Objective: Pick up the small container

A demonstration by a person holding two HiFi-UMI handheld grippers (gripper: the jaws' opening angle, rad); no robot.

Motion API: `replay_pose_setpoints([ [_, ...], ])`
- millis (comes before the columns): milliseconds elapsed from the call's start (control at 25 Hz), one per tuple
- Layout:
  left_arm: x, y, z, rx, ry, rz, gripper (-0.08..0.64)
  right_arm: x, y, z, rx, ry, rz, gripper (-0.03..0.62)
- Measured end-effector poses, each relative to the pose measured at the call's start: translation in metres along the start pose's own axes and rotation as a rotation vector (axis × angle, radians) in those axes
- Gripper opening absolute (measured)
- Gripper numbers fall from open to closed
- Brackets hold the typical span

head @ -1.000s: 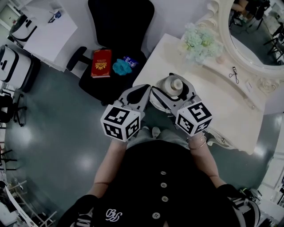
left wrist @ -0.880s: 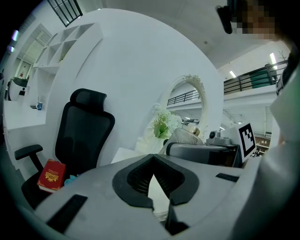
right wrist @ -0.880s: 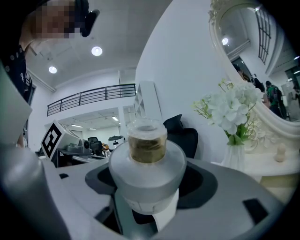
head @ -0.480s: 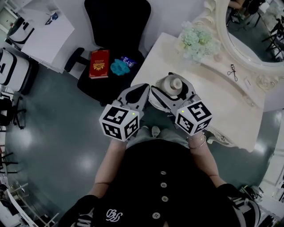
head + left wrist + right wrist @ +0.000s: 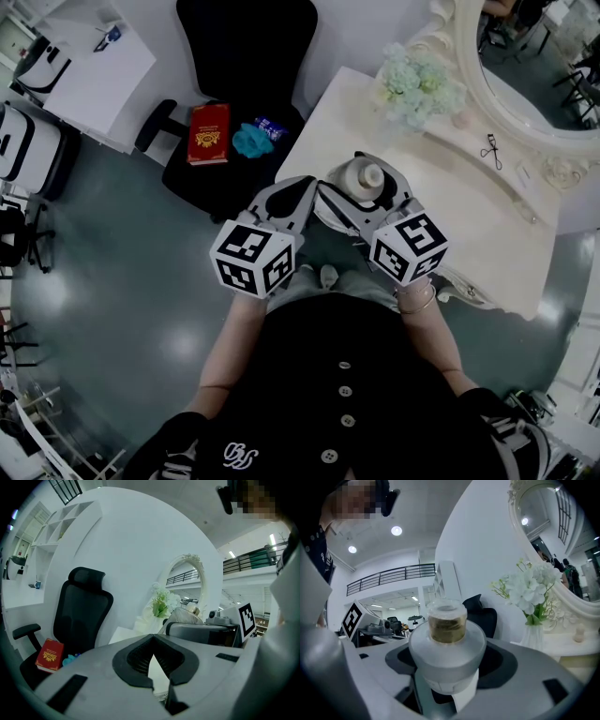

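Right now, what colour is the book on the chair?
Red book, gold emblem; clearest in head view.

No words or numbers can be read. Black-and-white square markers, code patterns rather than letters, cover the cube of the left gripper [image 5: 305, 187] and the cube of the right gripper [image 5: 367, 172]. The right gripper's marker also shows to the right in the left gripper view. The red book [image 5: 210, 132], ahead and left of the left gripper, bears a gold emblem and gold lines too small to read. The blue packet [image 5: 272, 127] just ahead of that gripper carries illegible print. The small container [image 5: 446, 634] clamped between the right gripper's jaws shows no legible label. Behind both grippers, a curly white monogram [image 5: 240, 455] on the person's dark garment is unclear.
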State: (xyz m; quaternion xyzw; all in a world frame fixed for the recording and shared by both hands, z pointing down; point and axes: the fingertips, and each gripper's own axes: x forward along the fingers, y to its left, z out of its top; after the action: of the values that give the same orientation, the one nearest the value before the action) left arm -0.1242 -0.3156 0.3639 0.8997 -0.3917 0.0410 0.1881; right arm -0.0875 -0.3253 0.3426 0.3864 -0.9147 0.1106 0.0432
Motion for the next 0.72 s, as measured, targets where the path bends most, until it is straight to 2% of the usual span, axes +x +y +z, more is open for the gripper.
replay_pose_setpoints([
  [720,0.0035,-0.0039,0.0004,0.011,0.011,-0.022,0.011,-0.0035,-0.0076,-0.0009,0.005,-0.004,-0.022,0.339],
])
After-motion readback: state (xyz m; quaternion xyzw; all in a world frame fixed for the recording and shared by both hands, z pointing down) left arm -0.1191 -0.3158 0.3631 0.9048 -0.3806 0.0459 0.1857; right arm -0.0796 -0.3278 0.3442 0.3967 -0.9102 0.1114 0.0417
